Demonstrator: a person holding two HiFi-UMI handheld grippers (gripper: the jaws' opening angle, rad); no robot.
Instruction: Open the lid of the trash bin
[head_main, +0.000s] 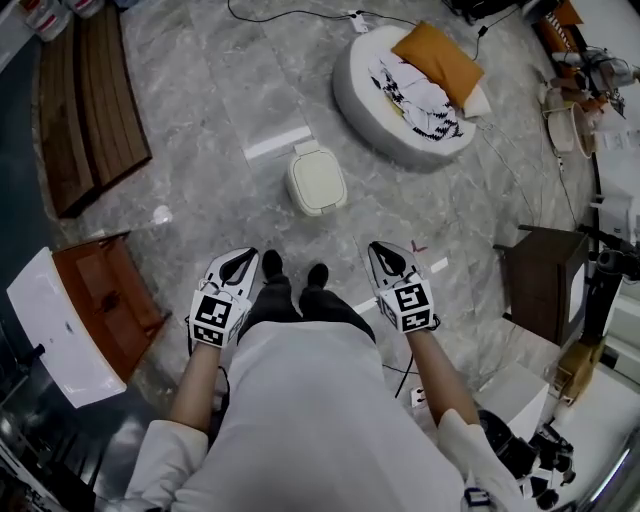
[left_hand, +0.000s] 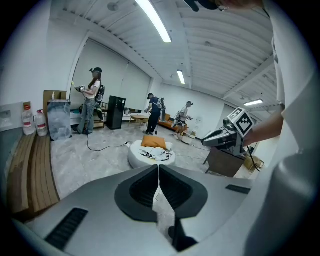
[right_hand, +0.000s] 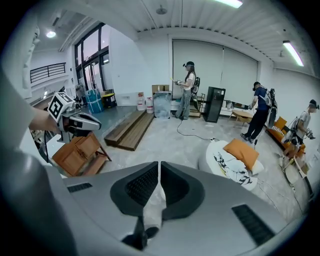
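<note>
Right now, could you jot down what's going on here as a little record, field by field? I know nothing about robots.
trash bin: white, closed, on the floor ahead of the person's shoes
left gripper: jaws together, empty, held near the person's waist, well apart from the bin
right gripper: jaws together, empty, also well apart from the bin
beyond the bin: round white cushion with an orange pillow on it
far left: wooden planks on the floor
task progress: bin not yet opened or touched

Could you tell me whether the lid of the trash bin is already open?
No, in the head view the white lid lies flat and shut on top of the trash bin.
</note>
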